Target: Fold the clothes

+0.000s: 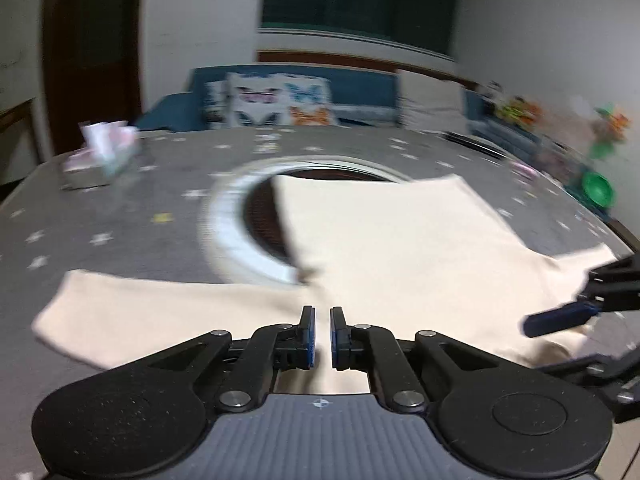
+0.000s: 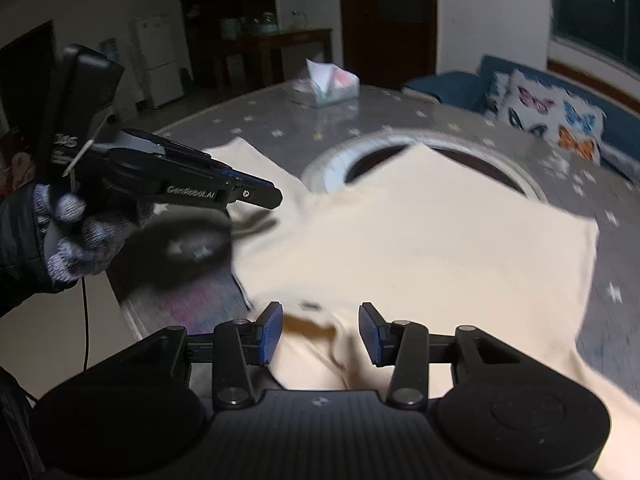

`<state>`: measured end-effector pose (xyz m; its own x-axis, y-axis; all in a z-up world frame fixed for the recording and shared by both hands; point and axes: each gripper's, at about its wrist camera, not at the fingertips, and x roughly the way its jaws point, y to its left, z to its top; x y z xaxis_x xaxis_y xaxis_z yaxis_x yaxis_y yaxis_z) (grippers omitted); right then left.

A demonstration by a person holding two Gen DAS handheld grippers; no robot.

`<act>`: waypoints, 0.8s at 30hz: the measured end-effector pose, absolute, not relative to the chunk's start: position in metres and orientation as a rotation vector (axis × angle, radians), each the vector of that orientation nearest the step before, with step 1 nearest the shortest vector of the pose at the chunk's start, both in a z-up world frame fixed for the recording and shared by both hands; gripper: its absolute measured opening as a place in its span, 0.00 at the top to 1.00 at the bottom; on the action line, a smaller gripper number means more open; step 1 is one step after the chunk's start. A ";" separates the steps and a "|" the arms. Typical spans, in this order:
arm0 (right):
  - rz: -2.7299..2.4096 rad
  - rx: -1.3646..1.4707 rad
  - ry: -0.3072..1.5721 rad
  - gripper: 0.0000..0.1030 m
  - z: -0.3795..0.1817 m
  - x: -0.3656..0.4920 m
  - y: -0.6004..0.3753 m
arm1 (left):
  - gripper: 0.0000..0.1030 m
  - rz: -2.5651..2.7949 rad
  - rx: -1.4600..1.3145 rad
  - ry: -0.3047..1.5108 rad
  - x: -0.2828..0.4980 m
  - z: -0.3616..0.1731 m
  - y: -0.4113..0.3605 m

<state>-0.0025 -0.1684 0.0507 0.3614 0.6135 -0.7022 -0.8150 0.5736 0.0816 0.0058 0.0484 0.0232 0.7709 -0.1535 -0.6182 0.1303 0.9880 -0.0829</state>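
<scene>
A cream T-shirt (image 1: 400, 240) lies spread on the grey star-patterned table (image 1: 140, 184), its body partly over a round hole in the tabletop. It also shows in the right wrist view (image 2: 440, 240). My left gripper (image 1: 322, 338) hovers over the shirt's near edge beside a sleeve, jaws almost closed with a narrow gap and nothing between them. My right gripper (image 2: 320, 332) is open above the collar area of the shirt, holding nothing. The right gripper's finger shows at the right in the left wrist view (image 1: 560, 320). The left gripper shows held in a gloved hand in the right wrist view (image 2: 256, 194).
A tissue box (image 1: 104, 152) stands at the table's far left; it also shows in the right wrist view (image 2: 326, 84). A round white-rimmed hole (image 1: 256, 216) sits mid-table. A green bowl (image 1: 598, 190) is at the right edge. A blue sofa with butterfly cushions (image 1: 280, 100) lies behind.
</scene>
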 end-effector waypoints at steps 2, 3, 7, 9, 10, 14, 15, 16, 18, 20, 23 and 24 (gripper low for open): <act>0.933 -0.300 0.792 0.59 0.043 -0.004 -0.175 | 0.92 -0.214 -0.018 0.671 0.005 0.022 0.031; 0.932 -0.299 0.810 0.59 0.039 -0.005 -0.177 | 0.92 -0.240 -0.008 0.670 0.004 0.022 0.023; 0.938 -0.296 0.816 0.58 0.033 -0.016 -0.186 | 0.91 -0.324 0.035 0.664 0.002 0.019 -0.004; 0.954 -0.279 0.817 0.58 0.037 -0.018 -0.190 | 0.91 -0.351 0.055 0.657 0.003 0.017 -0.013; 0.958 -0.275 0.813 0.58 0.039 -0.019 -0.192 | 0.91 -0.361 0.062 0.652 0.004 0.017 -0.017; 0.931 -0.254 0.805 0.57 0.043 -0.018 -0.203 | 0.91 -0.413 0.100 0.654 0.005 0.009 -0.032; 0.922 -0.250 0.817 0.57 0.040 -0.017 -0.206 | 0.91 -0.420 0.112 0.662 0.005 0.005 -0.035; 0.919 -0.247 0.832 0.57 0.036 -0.016 -0.207 | 0.91 -0.428 0.127 0.674 0.005 0.001 -0.039; 0.935 -0.254 0.837 0.57 0.033 -0.021 -0.210 | 0.91 -0.434 0.164 0.677 0.000 -0.007 -0.045; 0.948 -0.252 0.828 0.57 0.037 -0.026 -0.213 | 0.91 -0.438 0.200 0.657 -0.006 -0.008 -0.048; 0.938 -0.224 0.804 0.57 0.048 -0.026 -0.226 | 0.91 -0.445 0.221 0.649 -0.010 -0.008 -0.048; 0.918 -0.211 0.794 0.57 0.051 -0.024 -0.232 | 0.91 -0.445 0.218 0.651 -0.010 -0.007 -0.047</act>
<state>-0.0237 -0.2321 0.0513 0.3520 0.6286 -0.6935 -0.7763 0.6100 0.1588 -0.0095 -0.0475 -0.0068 0.7063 -0.3297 -0.6264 0.4638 0.8841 0.0576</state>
